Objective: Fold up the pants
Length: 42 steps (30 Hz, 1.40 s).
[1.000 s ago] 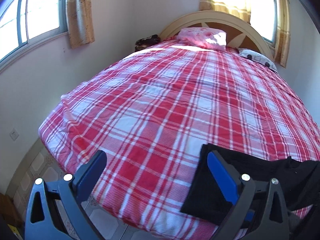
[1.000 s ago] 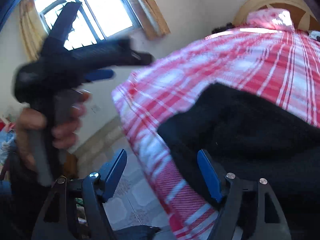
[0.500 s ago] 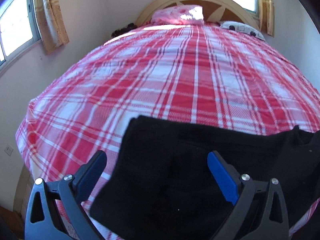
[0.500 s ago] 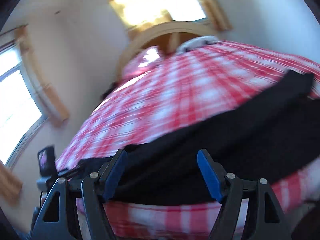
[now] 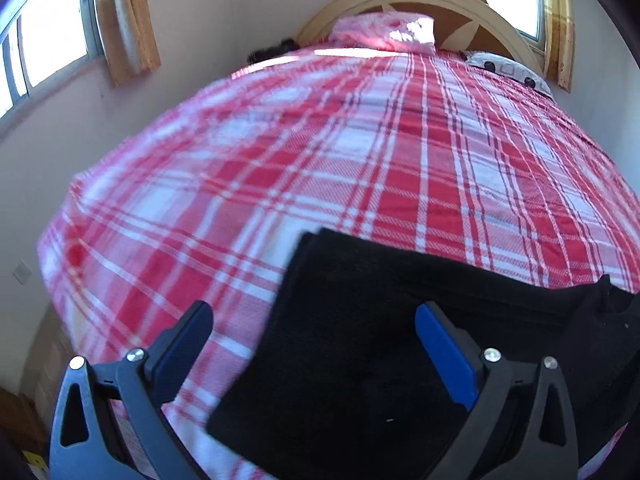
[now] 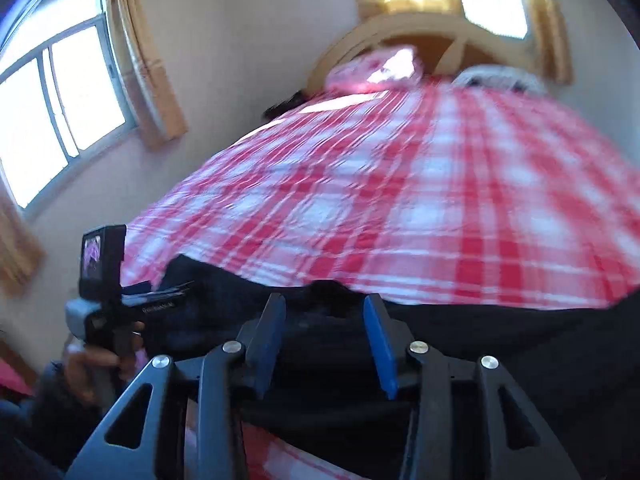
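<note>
From the left wrist camera, the left gripper [image 5: 312, 340] has its two black plastic arms spread wide, each tipped with a flat blue pad, and nothing sits between them. Its right finger [image 5: 444, 356] hangs over the black pants [image 5: 360, 360], while its left finger [image 5: 184, 340] is over the bedspread. The pants are a matte, soft-looking dark cloth lying flat near the foot edge of the bed [image 5: 360, 152], with a straight, squared-off end and a crisp corner toward the left. The bedspread is a woven red, pink and white plaid, smooth and taut. At the far end stands a curved cream wooden headboard [image 5: 408, 4], with a pink pillow [image 5: 384, 32] and a white pillow with dark spots [image 5: 508, 70] against it. Yellowish curtains [image 5: 128, 20] hang beside a window.

From the right wrist camera, which is blurred, the right gripper [image 6: 324, 328] has its blue pads partly drawn in, a narrow gap left between them, over the dark pants [image 6: 520, 352]; whether cloth is pinched there I cannot tell. The pants stretch along the bed's near edge. At the lower left, a hand [image 6: 96, 364] holds the left gripper's handle, which carries a small boxy camera [image 6: 100, 256].
</note>
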Each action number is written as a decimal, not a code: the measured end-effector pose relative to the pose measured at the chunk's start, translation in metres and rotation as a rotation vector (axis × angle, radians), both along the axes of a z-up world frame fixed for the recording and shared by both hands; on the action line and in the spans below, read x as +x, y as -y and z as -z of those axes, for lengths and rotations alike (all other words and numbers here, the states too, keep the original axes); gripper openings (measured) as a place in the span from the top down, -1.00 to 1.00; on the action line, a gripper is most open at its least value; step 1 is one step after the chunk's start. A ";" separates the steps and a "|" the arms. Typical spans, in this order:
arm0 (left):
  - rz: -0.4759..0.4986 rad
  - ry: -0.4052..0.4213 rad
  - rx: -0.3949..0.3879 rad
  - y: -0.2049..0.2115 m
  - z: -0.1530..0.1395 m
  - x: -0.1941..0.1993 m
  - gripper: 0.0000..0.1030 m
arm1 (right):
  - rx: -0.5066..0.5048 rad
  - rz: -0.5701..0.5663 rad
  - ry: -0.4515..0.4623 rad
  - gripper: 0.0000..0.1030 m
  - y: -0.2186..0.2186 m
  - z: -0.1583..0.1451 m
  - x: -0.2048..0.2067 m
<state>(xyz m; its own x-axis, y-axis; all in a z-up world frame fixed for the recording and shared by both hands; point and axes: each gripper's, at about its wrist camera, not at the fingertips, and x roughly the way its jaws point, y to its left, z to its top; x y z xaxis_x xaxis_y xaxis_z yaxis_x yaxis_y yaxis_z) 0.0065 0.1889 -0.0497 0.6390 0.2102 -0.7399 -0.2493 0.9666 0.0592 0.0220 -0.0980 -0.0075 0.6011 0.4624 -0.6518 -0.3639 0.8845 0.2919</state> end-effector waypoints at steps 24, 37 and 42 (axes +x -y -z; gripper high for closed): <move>0.022 0.094 0.041 0.002 -0.024 0.009 -1.00 | 0.125 0.045 -0.161 0.74 -0.030 0.089 0.087; 0.030 -0.019 -0.147 -0.002 0.030 0.025 -1.00 | 0.119 0.397 0.124 -0.27 0.124 -0.023 -0.014; 0.020 0.028 -0.105 0.005 0.033 0.020 -1.00 | 0.066 0.788 0.012 -0.27 0.271 -0.025 -0.008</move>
<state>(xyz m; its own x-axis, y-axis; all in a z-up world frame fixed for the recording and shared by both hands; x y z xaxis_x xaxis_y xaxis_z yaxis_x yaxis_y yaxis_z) 0.0267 0.1836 -0.0829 0.6629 0.1193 -0.7391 -0.2302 0.9719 -0.0497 0.0137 -0.3691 0.0176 0.7742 -0.0654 -0.6296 0.3596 0.8639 0.3525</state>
